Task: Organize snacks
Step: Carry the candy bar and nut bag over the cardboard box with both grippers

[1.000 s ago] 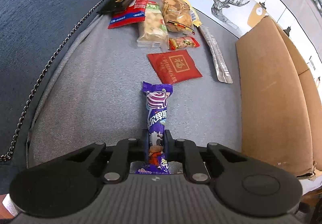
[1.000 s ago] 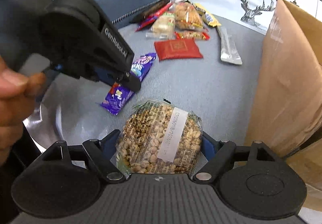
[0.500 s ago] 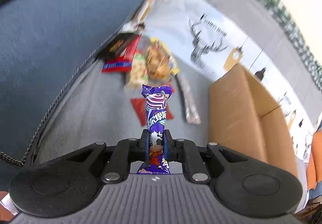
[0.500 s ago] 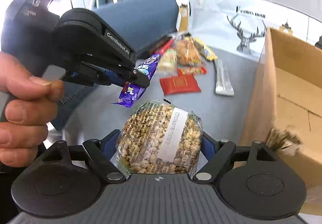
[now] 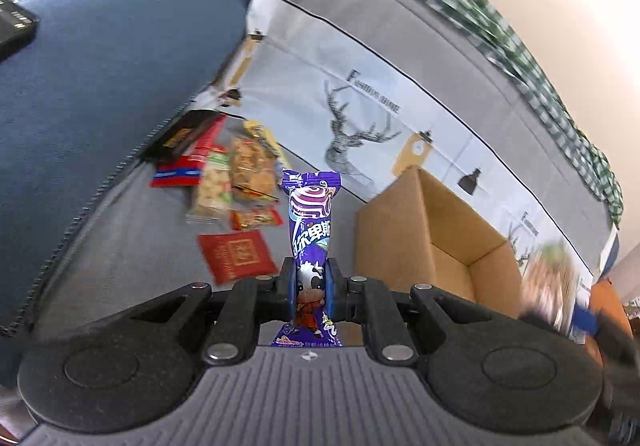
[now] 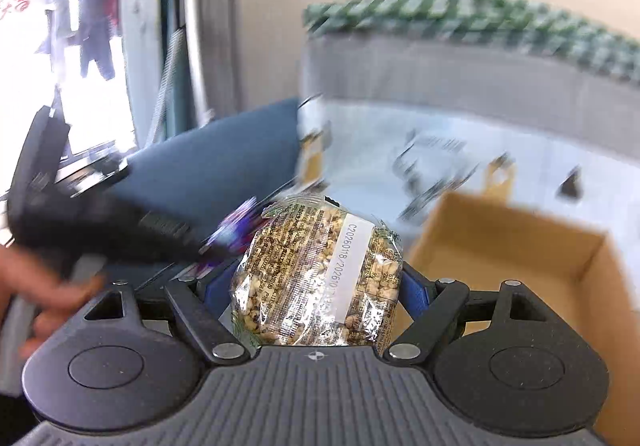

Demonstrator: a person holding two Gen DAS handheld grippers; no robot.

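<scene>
My left gripper (image 5: 311, 282) is shut on a purple candy packet (image 5: 310, 221) and holds it upright in the air above the sofa seat. My right gripper (image 6: 320, 282) is shut on a clear bag of peanut brittle (image 6: 320, 278) and holds it raised beside the open cardboard box (image 6: 516, 254). The box also shows in the left wrist view (image 5: 436, 242), to the right of the candy. The left gripper and its candy appear blurred at the left of the right wrist view (image 6: 120, 230). The right gripper shows blurred at the right of the left wrist view (image 5: 560, 298).
Several snack packets (image 5: 236, 173) lie on the grey seat, with a red packet (image 5: 238, 256) nearest. A blue cushion (image 5: 80, 93) is at the left. A deer-print cover (image 5: 360, 125) hangs over the sofa back.
Both grippers have lifted well above the seat with their snacks. The purple candy left the seat and the view now looks over the box and sofa back.
</scene>
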